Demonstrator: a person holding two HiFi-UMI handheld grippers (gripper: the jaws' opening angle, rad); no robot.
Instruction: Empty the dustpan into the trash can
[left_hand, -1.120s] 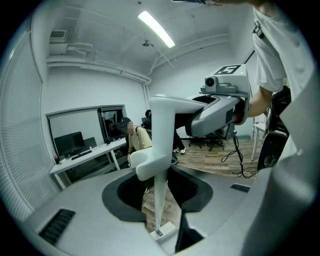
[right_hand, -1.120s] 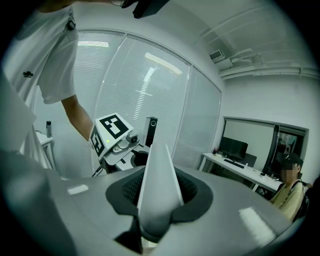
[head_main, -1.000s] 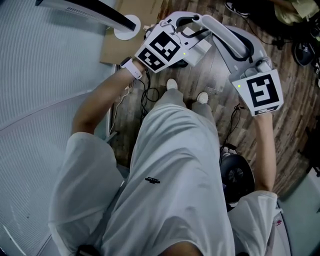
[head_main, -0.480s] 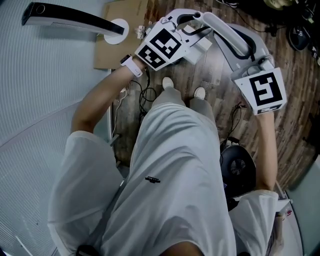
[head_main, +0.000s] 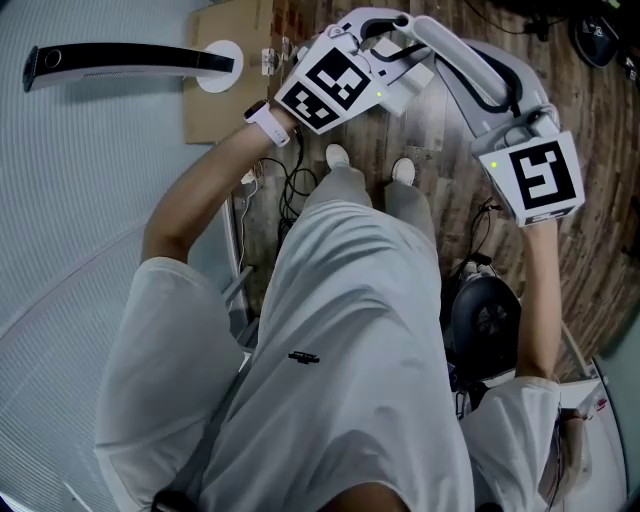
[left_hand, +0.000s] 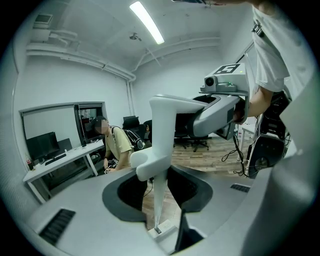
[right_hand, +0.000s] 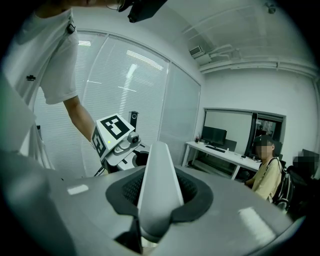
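Left gripper and right gripper each clamp, jaws partly closed, the handle of a white plastic long-handled dustpan. It hangs over the brown wooden floor, far beyond the person's white shoes.

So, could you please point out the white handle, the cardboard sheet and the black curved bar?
white handle (head_main: 450, 50), head view, on its middle stretch.
cardboard sheet (head_main: 215, 115), head view, on its bare lower part.
black curved bar (head_main: 130, 60), head view, on its middle.
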